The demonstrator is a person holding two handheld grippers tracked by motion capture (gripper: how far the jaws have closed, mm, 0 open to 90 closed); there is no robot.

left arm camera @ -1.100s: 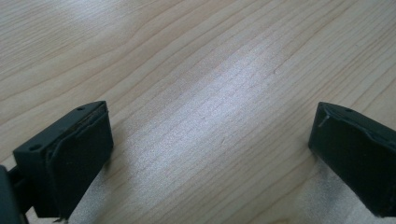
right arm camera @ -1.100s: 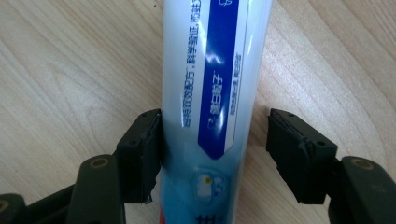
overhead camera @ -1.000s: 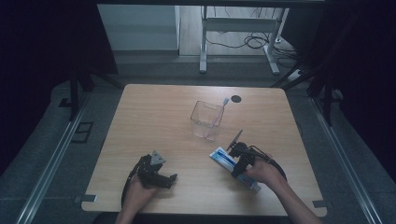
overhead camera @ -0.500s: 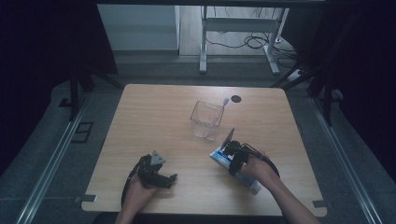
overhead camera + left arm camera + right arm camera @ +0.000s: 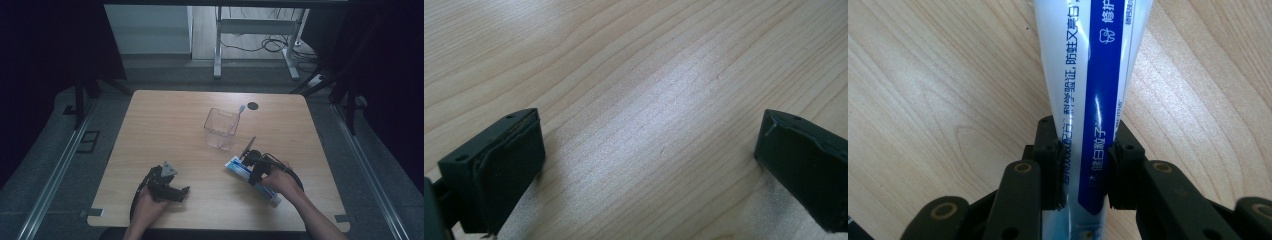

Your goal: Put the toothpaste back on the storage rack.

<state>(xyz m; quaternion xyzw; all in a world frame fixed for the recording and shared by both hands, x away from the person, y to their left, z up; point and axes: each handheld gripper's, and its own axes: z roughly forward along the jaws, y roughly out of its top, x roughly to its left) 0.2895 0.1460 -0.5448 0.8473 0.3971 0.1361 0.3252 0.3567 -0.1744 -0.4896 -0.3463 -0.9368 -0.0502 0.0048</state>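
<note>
Right claw [image 5: 1083,172] slid along toothpaste tube [image 5: 1093,75], cap hidden

table [image 5: 165,130]: was pale wood with fine grain lines
tube [image 5: 1093,75]: was white with a blue band and dark print
cup [image 5: 220,129]: was clear
grippers: left [image 5: 649,165] and right [image 5: 1083,170] were black
plate [image 5: 168,169]: was grey
floor [image 5: 60,165]: was grey
</note>
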